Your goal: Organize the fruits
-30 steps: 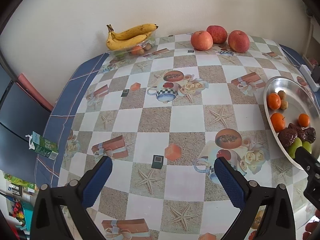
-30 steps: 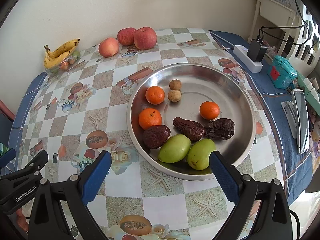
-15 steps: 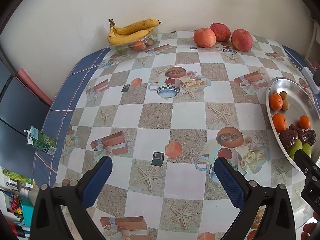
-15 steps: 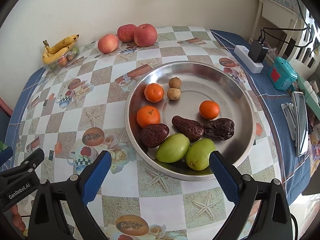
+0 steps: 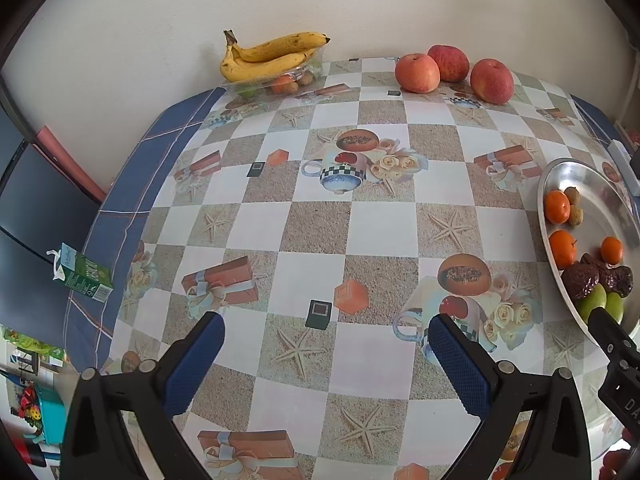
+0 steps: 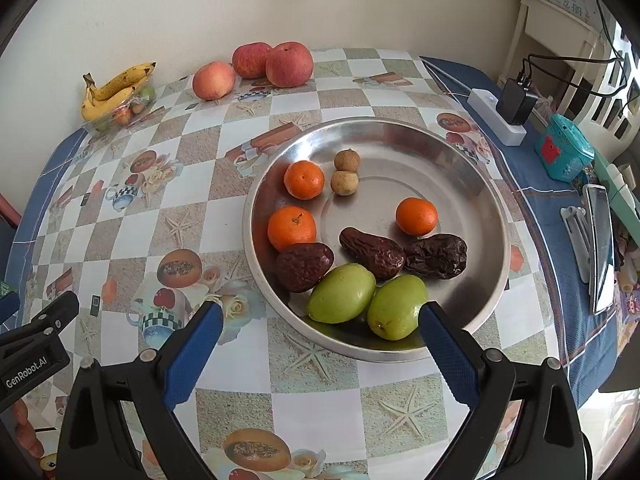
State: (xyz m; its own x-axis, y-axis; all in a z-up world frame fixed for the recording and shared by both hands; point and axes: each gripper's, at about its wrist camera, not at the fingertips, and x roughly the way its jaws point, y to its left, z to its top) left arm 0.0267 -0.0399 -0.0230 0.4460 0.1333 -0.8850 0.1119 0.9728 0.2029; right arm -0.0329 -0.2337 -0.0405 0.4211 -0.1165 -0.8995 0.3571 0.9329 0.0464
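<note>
**A:** Fingers first: the left gripper (image 5: 326,346) had its blue pads spread wide with nothing in them, hovering over bare checkered tablecloth (image 5: 312,236) at the bottom of its frame. The right gripper (image 6: 320,334) was the same, wide apart and empty, sitting low in its frame just short of the metal plate (image 6: 460,168).

**B:** Anything in the way?

**A:** Not really. A power strip (image 6: 496,116) with a black charger sat in the upper right, a teal box (image 6: 566,154) below it, and a phone (image 6: 600,248) at the right edge. A green carton (image 5: 82,278) was off the table at mid left.

**B:** And the fruit?

**A:** On the plate: three mandarins (image 6: 304,179), two longans (image 6: 345,182), three wrinkly dark dates (image 6: 372,253) and two green fruits (image 6: 342,293) nearest the pads. Bananas (image 6: 116,90) lay on a clear tub in the upper left, with three apples (image 6: 289,64) at top centre by the wall.
</note>
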